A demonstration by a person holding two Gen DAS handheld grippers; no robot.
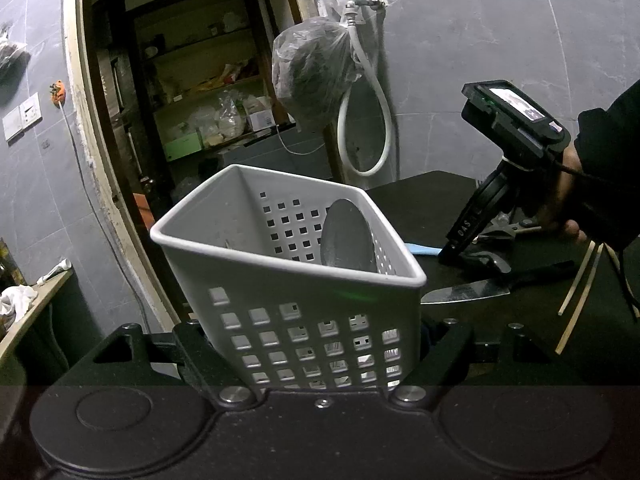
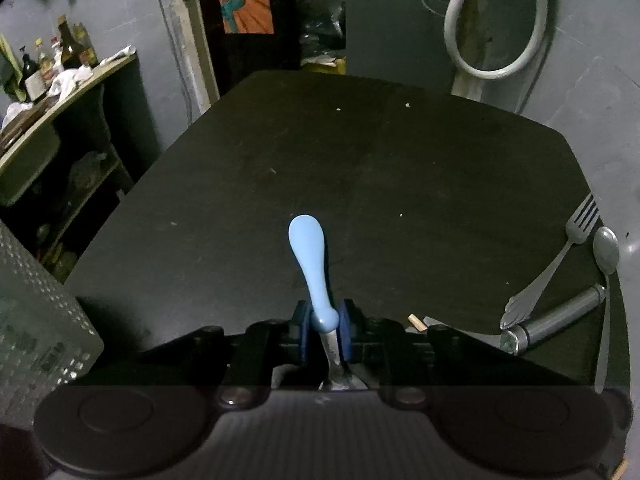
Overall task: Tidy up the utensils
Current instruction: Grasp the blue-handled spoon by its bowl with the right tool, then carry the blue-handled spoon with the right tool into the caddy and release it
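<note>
Dim, grainy frames — fisheye-bent edges, dark corners.

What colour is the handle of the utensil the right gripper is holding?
Light blue. The handle shows best in the right wrist view, clamped in the right gripper.

A white perforated basket is seen tilted at the desk's edge, with a large dark spoon bowl leaning against its inner wall. A blue-handled utensil is clamped at its metal neck, handle pointing toward 12 o'clock above the desk. A fork, a spoon and a grey cylindrical handle are laid together at 3 o'clock; a knife and chopsticks lie near the basket.
</note>
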